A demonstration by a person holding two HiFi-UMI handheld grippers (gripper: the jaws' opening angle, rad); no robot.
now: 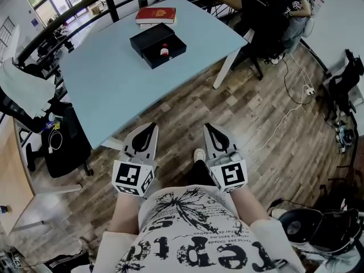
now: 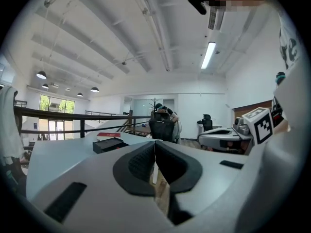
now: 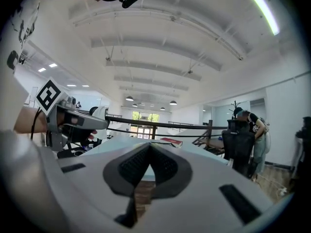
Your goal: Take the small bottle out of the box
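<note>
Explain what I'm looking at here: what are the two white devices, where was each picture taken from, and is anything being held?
There is no robot. A person holds a pair of tongs in each hand. The head view looks down from the person's head and shows the left tongs and right tongs, both shut and empty, short of the blue table. On the table lie an open black box with a small bottle inside, and a red book. The two gripper views each look along one pair's jaws.

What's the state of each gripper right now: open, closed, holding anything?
Left gripper: closed, holding nothing.
Right gripper: closed, holding nothing.
</note>
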